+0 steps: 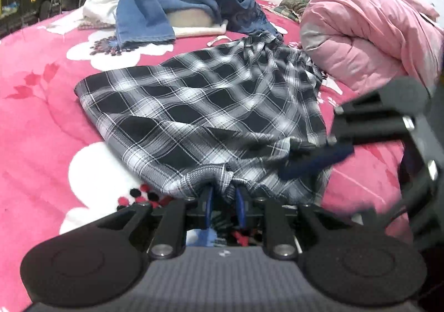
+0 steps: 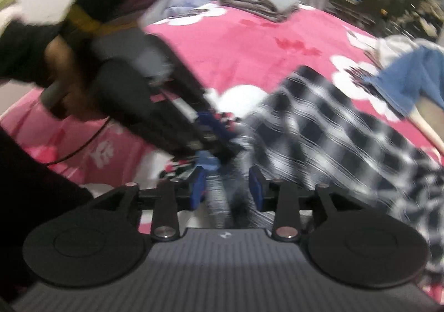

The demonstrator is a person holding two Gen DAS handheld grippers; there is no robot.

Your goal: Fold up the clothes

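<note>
Left wrist view, from left to right: a pink flowered bed cover (image 1: 36,117) is shown, with a blue denim garment (image 1: 172,4) heaped at its far side and a pink quilt (image 1: 369,37) bundled at the right. The plaid garment (image 1: 205,106) is spread across the middle of the bed, its long axis running from the near hem away toward the far right. The near hem is seen gathered between the blue pads of the left claw (image 1: 224,195), which is narrowed onto the cloth. The right claw (image 1: 319,156) is seen entering from the right at the same near edge; its fingers appear pressed against the fabric.

Right wrist view, blurred by motion: a hand (image 2: 69,90) carrying the left claw (image 2: 219,131) is shown at the left, and a folded grey stack (image 2: 260,4) lies at the far side of the bed. The right claw (image 2: 227,190) is held moderately apart, with plaid cloth between its pads; a firm grip cannot be confirmed. The garment extends rightward from both claws, so both are judged equally near the hem, and any fold would be carried along that long axis.
</note>
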